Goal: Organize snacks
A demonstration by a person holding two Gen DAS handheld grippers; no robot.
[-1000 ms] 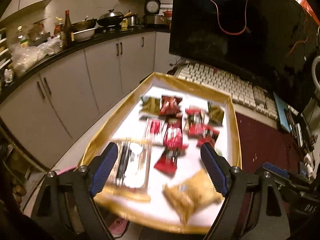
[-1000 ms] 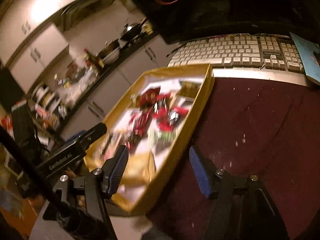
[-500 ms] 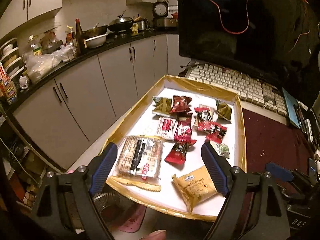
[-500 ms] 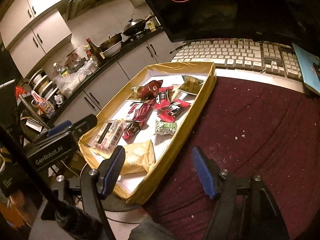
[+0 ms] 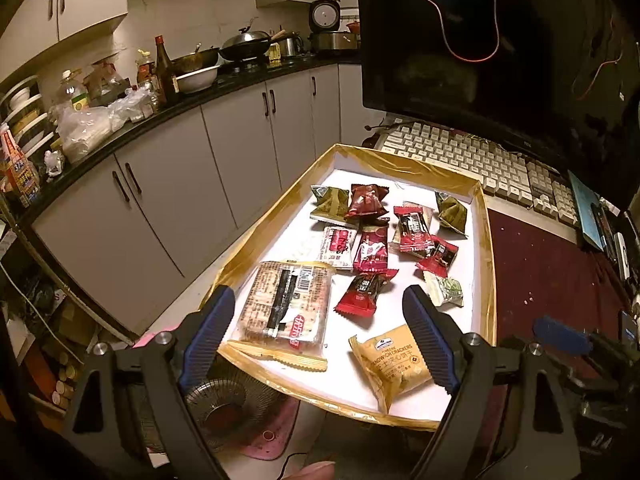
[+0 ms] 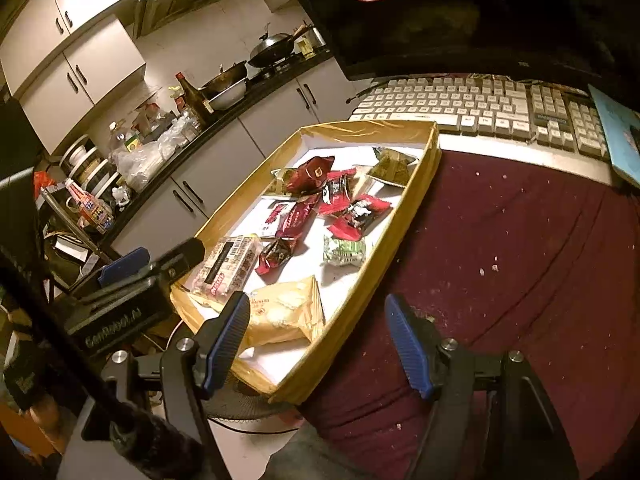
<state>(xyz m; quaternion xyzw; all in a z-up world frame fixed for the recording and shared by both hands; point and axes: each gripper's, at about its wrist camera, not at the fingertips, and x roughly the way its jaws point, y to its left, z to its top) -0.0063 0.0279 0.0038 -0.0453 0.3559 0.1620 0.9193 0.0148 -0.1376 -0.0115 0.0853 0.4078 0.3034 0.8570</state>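
As I scan the left wrist view from left to right, I log one gold-rimmed tray (image 5: 256, 240) with a white floor, sitting on the desk edge beside a maroon cloth (image 5: 552, 272).

Contents, all loose on the tray floor:
- One large clear-wrapped cracker pack (image 5: 286, 306), near-left corner.
- One white-and-red sachet (image 5: 338, 246), just beyond it.
- Two olive-green pyramid packets: one far-left (image 5: 330, 206), one far-right (image 5: 452, 214).
- Red wrappers, five that I can count: one dark red pouch (image 5: 368, 200), one long bar (image 5: 373, 250), one near bar (image 5: 364, 290), one upright piece (image 5: 412, 228), one small piece (image 5: 438, 258).
- One pale green-and-white sweet (image 5: 446, 290).
- One yellow sandwich-cracker pack (image 5: 394, 364), near-right corner.

Tools: my left gripper (image 5: 316, 340) hangs above the tray's near end, jaws spread wide, grasping nothing. My right gripper (image 6: 316, 344) straddles the tray's right wall, one finger over the yellow pack, the other over the cloth, likewise spread and empty.

Beyond the tray: one keyboard (image 5: 472, 156), one dark monitor (image 5: 500, 40).
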